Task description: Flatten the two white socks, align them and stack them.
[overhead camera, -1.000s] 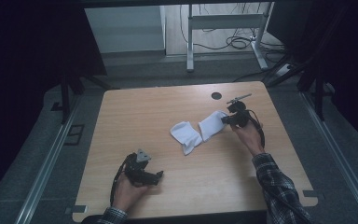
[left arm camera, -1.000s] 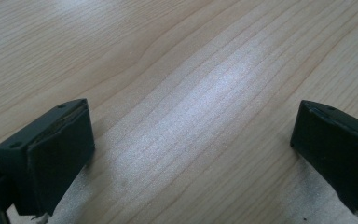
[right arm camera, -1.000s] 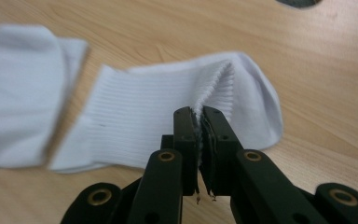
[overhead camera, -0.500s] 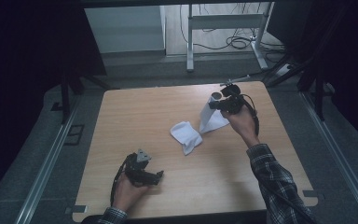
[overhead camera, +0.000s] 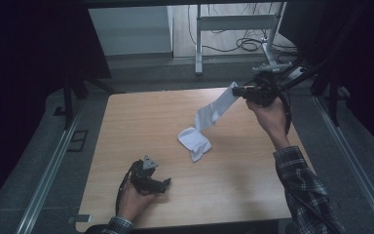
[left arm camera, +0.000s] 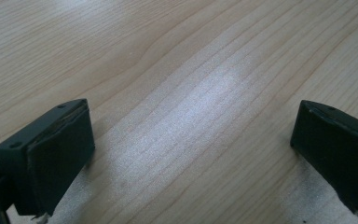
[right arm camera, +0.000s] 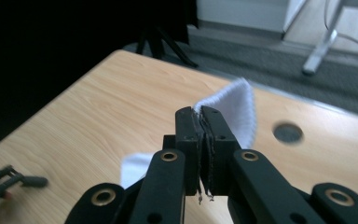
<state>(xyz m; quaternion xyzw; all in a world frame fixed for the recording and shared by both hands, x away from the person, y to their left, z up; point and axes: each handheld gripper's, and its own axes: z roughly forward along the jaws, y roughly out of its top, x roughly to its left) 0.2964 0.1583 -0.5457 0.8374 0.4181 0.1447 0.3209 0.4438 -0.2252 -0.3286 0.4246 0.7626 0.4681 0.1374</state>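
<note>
No text, label, brand, number or sign can be read anywhere in these views. The wooden table (overhead camera: pixel 141 126) shows bare grain, the white sock (overhead camera: pixel 214 109) is plain, and the black jaws in both gripper views carry no markings.

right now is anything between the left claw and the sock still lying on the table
Nothing visible. The left claw rests open near the front edge of the table, and only bare wood lies between it and the lying sock. The right claw holds the other sock up off the table.
</note>
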